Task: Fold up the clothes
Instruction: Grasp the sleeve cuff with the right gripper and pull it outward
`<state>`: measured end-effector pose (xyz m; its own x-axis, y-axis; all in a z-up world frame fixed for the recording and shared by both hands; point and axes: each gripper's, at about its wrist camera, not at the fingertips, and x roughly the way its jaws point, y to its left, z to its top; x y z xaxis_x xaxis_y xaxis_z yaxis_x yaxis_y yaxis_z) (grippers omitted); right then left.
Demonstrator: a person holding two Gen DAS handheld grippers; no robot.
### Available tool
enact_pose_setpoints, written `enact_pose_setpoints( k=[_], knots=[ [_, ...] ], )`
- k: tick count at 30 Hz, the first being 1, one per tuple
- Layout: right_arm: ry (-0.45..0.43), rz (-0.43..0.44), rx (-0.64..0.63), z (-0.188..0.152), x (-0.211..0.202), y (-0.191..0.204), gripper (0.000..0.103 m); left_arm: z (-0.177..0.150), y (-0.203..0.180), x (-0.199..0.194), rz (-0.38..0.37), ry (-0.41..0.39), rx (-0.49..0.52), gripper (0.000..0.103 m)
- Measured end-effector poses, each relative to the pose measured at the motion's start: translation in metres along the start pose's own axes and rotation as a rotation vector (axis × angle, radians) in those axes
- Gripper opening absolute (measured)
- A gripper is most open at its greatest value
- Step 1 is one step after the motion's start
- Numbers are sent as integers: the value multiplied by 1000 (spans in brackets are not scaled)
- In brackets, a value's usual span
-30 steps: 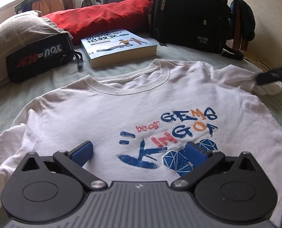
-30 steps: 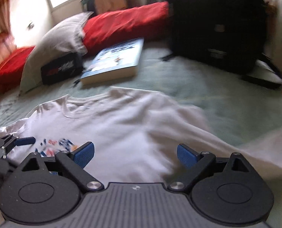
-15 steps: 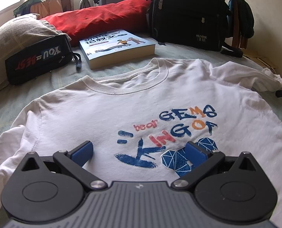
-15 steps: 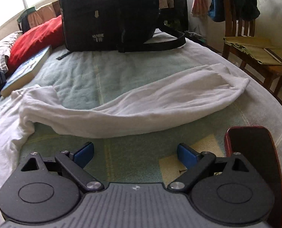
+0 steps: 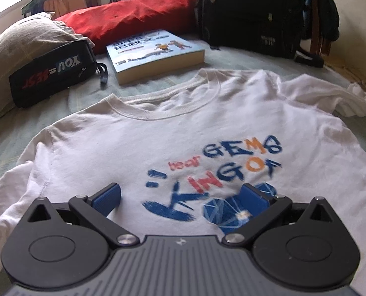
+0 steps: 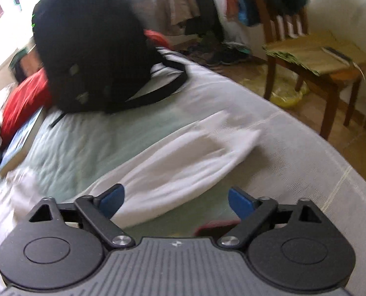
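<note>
Shirt (image 5: 173,135), white with a blue, red and orange print, lies spread face up on the bed (image 5: 59,98), filling the middle and lower part of the left wrist frame, collar toward the top. Its print sits just above the left tongs (image 5: 180,197), which hang over the chest, spread wide with nothing between the blue pads (image 5: 107,194). One sleeve (image 5: 330,96) bunches at the right edge of that frame.

In the right wrist frame, which is blurred, that sleeve (image 6: 183,160) stretches from lower left toward the centre right across the bed (image 6: 269,162). Its near end lies just by the left pad (image 6: 112,197) of the right tongs (image 6: 175,199); these are also spread wide and grip nothing, and whether the pad touches the cloth cannot be told.

Above the collar in the left frame lie a book (image 5: 155,51) and, at upper left, a black pouch (image 5: 52,71) against a grey pillow (image 5: 17,42). A red cushion (image 5: 126,19) runs along the top, and a black backpack (image 5: 249,12) stands at upper right. In the right frame the backpack (image 6: 91,49) fills the upper left, and a wooden chair (image 6: 313,66) stands on the floor at upper right.
</note>
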<state>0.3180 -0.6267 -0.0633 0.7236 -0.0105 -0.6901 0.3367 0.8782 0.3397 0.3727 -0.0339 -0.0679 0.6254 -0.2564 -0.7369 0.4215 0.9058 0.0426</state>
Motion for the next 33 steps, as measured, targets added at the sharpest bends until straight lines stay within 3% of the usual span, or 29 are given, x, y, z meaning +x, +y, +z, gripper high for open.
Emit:
enact_pose_setpoints(
  k=[7,10,14,16,18,20,23,33],
  knots=[
    [4,0,5,41,43,-42,81,2,-51,-36,-87,-51,72,102],
    [2,-4,-60,53,65,-44,79,2,-75,-41,-119,-67,109,102],
    [15,75,-163,60,85,-33,79,1,-95,-35,-154,-55,139,102],
    [33,37,-268,55,92,-20,78,0,-99,-29,-156,-36,139,102],
    [28,27,-323,50,89,-16,72,0,-101,-22,-151,-16,139,102],
    [20,50,-322,48,82,-16,38,-1,-102,-19,-140,-5,135,102],
    [-3,50,-310,48,73,-17,17,-1,-101,-18,-145,-4,130,102],
    [-113,-30,-226,71,51,-22,14,1,-100,-20,-131,-16,125,102]
  ],
)
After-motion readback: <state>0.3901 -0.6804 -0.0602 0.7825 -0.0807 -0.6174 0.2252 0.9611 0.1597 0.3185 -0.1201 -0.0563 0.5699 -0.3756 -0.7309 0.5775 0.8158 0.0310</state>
